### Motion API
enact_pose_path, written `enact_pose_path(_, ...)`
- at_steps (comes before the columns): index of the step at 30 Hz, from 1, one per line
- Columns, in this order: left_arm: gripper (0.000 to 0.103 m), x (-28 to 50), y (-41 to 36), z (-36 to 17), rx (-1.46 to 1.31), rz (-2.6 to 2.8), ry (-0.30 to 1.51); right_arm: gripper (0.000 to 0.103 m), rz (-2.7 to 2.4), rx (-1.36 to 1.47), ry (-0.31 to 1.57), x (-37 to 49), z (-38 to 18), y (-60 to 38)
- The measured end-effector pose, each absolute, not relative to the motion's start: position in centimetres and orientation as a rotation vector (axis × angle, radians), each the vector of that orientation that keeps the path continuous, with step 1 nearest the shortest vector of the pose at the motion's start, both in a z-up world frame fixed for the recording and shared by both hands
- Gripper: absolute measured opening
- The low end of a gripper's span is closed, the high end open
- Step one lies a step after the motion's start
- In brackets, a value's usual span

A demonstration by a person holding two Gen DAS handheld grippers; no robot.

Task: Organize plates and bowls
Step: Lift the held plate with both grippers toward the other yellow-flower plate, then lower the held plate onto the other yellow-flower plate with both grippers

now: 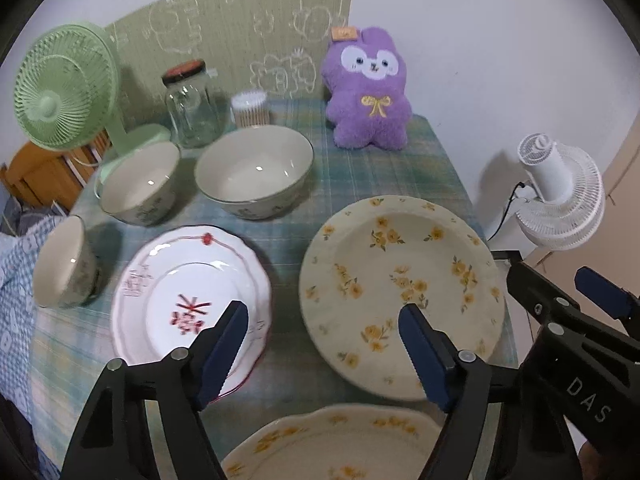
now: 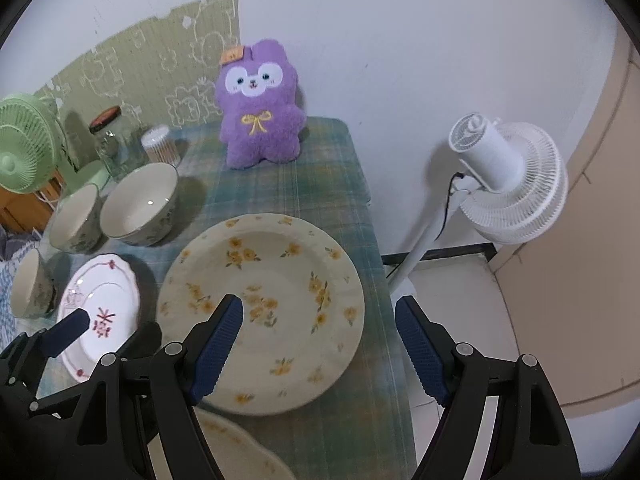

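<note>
A large cream plate with yellow flowers (image 1: 400, 292) (image 2: 264, 308) lies on the table's right side. A white plate with red marks (image 1: 188, 304) (image 2: 100, 312) lies to its left. A second yellow-flower plate (image 1: 336, 444) (image 2: 236, 452) sits at the near edge. A large bowl (image 1: 254, 172) (image 2: 138, 204), a medium bowl (image 1: 138, 184) (image 2: 74, 218) and a small bowl (image 1: 66, 264) (image 2: 30, 284) stand behind and left. My left gripper (image 1: 322, 352) is open and empty above the gap between the plates. My right gripper (image 2: 318, 344) is open and empty over the large plate's right rim.
A green fan (image 1: 64, 88), a glass jar (image 1: 190, 106), a cotton-swab tub (image 1: 250, 108) and a purple plush (image 1: 368, 88) stand along the back of the table (image 1: 380, 172). A white floor fan (image 2: 504, 180) stands right of the table's edge. Blue checked cloth (image 1: 16, 280) lies at the left.
</note>
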State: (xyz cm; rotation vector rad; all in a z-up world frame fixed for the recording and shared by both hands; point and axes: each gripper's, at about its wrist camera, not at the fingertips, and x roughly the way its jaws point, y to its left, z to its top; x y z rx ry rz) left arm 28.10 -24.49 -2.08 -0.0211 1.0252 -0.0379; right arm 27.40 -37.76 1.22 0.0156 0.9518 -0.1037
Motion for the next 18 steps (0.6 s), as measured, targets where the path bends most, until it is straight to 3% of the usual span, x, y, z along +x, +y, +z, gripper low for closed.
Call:
enact_pose_path(7, 0.068, 31.3, -26.1, -6.0, -0.043, 0.002, 1.107, 0.080, -0.078, 0.007, 1.032, 31.4, -3.4, -38.9)
enact_pose_path(18, 0.062, 33.4, -26.2, -9.5, -0.060, 0.079, 1.186, 0.077, -0.055, -0.009, 1.120, 35.0, -7.7, -39.8)
